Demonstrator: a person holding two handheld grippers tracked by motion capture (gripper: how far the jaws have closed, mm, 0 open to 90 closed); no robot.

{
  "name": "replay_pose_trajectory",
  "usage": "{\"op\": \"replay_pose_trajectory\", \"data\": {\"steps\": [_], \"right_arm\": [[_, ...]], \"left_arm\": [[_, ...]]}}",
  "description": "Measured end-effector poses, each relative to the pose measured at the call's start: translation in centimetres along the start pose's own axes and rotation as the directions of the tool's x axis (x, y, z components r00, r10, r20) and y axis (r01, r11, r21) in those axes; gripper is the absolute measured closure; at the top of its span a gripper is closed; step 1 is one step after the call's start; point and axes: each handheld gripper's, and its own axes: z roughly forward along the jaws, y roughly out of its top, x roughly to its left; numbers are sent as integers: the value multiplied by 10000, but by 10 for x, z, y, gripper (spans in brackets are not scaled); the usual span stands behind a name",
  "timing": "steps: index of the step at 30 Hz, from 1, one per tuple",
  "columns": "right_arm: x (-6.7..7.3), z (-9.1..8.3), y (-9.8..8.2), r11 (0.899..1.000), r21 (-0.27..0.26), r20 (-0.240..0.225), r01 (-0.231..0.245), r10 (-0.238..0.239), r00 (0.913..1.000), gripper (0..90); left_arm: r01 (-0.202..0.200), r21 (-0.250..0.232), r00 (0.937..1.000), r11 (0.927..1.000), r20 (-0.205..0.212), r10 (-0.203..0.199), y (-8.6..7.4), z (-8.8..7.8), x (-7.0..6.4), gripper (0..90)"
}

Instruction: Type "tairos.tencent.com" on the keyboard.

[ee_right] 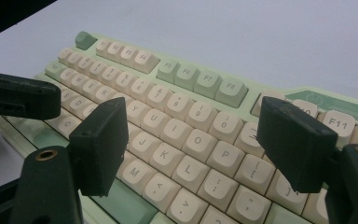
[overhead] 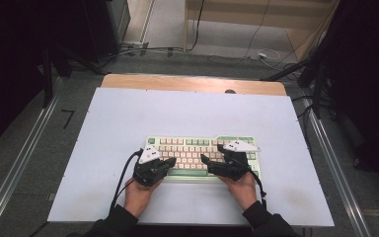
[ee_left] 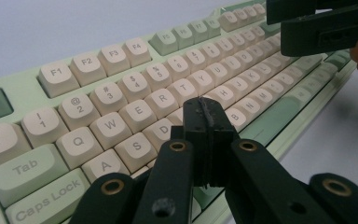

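- A keyboard point(overhead: 197, 154) with cream and green keys lies near the front middle of the white bench point(overhead: 128, 118).
- The left gripper point(ee_left: 207, 122) has its jaws pressed together with nothing between them, tips poised over the D–G keys; whether they touch a key, I cannot tell.
- The right gripper point(ee_right: 193, 140) has its jaws spread wide, empty, above the right half of the keys around J, K, O and P.

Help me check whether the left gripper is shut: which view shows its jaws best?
The left gripper view: the left gripper has its jaws pressed together over the keyboard. The high view shows it small; the right gripper view catches one black part at the edge.
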Motion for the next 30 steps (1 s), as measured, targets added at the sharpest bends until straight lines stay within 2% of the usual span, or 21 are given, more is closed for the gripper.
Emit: {"op": "replay_pose_trajectory", "data": {"steps": [10,15,17,19,21,24,26,28,30], "right_arm": [[0,0,0,10000,-6,-28,-18,18,10000,232],[0,0,0,10000,4,-30,-23,23,10000,232],[0,0,0,10000,-4,-24,-16,16,10000,233],[0,0,0,10000,-12,-25,-32,32,10000,233],[0,-1,0,10000,-26,-21,-45,45,10000,233],[-1,0,0,10000,-3,-5,-57,57,10000,233],[0,0,0,10000,21,-3,-24,24,10000,233],[0,0,0,10000,17,-7,-25,25,10000,233],[0,0,0,10000,11,-11,-17,17,10000,233]], "left_arm": [[-12,270,10000,9996,-20,13,-1,6,-1,900],[28,598,10000,9982,-18,-26,-1,10,-2,900],[77,441,10000,9990,0,-77,-1,8,-2,900],[186,5,9997,9998,167,-187,1,3,-1,900],[331,-487,9994,9983,112,-326,4,-3,0,825],[391,-899,9982,9952,-417,-430,6,-7,4,651],[457,-962,9951,9943,-830,-537,6,-7,7,504],[535,-976,9923,9938,-1065,-639,7,-7,9,383],[613,-945,9898,9936,-1226,-728,8,-6,11,327]]}}
